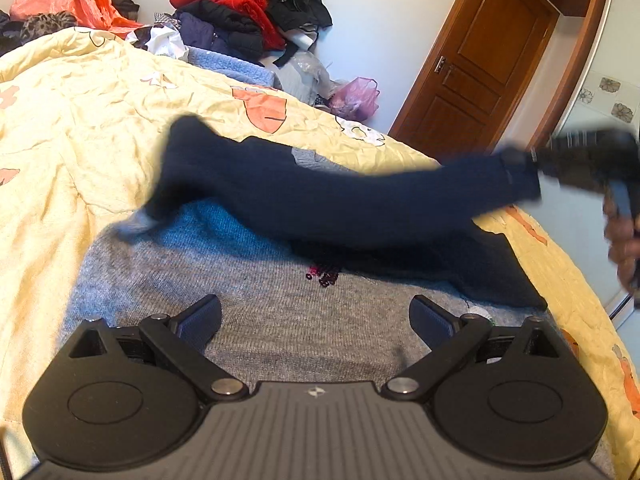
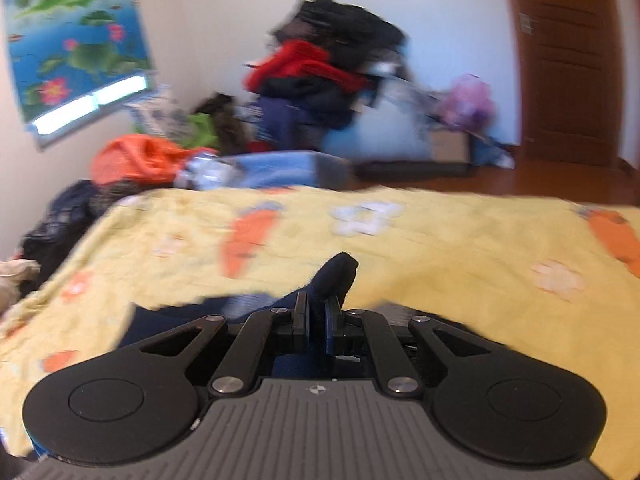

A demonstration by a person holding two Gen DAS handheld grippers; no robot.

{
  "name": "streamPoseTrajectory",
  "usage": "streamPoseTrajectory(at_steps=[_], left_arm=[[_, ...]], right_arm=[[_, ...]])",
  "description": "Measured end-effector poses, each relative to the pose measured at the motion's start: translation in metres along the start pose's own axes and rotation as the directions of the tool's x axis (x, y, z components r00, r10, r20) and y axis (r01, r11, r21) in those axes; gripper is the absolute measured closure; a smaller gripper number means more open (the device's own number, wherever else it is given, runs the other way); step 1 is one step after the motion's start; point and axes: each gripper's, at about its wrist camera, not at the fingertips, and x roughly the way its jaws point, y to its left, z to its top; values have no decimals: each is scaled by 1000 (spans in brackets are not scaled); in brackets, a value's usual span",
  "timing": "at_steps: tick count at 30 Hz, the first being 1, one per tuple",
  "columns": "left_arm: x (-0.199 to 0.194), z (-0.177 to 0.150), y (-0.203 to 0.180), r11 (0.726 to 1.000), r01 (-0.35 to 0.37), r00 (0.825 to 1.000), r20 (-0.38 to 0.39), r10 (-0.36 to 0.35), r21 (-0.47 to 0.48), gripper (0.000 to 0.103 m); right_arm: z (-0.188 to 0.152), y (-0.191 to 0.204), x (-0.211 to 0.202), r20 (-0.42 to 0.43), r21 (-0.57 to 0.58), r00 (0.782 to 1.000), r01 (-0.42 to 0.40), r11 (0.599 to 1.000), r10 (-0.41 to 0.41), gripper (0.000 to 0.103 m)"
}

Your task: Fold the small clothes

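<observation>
Grey knit fills the near part of the left wrist view: a grey sweater (image 1: 256, 320) lies flat on the yellow quilt (image 1: 80, 140) printed with carrots and flowers. A small cluster of dark red sequins (image 1: 324, 276) sits on the knit near its middle. The left gripper (image 1: 316, 320) hangs just above the sweater with its fingers spread wide and nothing between them.

Across the far side of the sweater stretches a navy sleeve (image 1: 360, 204), blurred, raised off the bed and drawn out toward the right. Its cuff end meets the right gripper (image 1: 536, 164) at the right edge of the bed, with the person's hand (image 1: 624, 240) blurred beside it. In the right wrist view the right gripper (image 2: 318, 320) is closed down to a narrow slot, and a tuft of the navy sleeve (image 2: 336, 276) pokes out past the clamped fingers.

Beyond the far edge of the bed is a pile of clothes (image 1: 240, 12) in red and black, an orange bag (image 1: 68, 0) to its left, and a brown wooden door (image 1: 480, 60) on the right.
</observation>
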Motion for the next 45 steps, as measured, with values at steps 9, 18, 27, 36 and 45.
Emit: streamPoseTrajectory(at_steps=[9,18,27,36,45], left_arm=[[3,1,-2,1000,-8,1000,-9,9,20,1],[39,77,-48,963,-165,983,110,144,211,1],[129,89,-9,937,-222,968,-57,246,271,0],[109,93,-16,900,-278,951,-33,306,336,0],[8,58,32,935,-209,967,-84,241,286,0]], right_arm=[[-72,-77,27,-137,155,984,137,978,-116,76],[-78,-26,3,130,31,981,140,990,-143,54],[-97,-12,70,27,-125,974,227,966,-226,47],[-92,-26,57,21,-79,976,219,973,-218,36],[-131,-82,-75,-31,151,986,165,975,-162,20]])
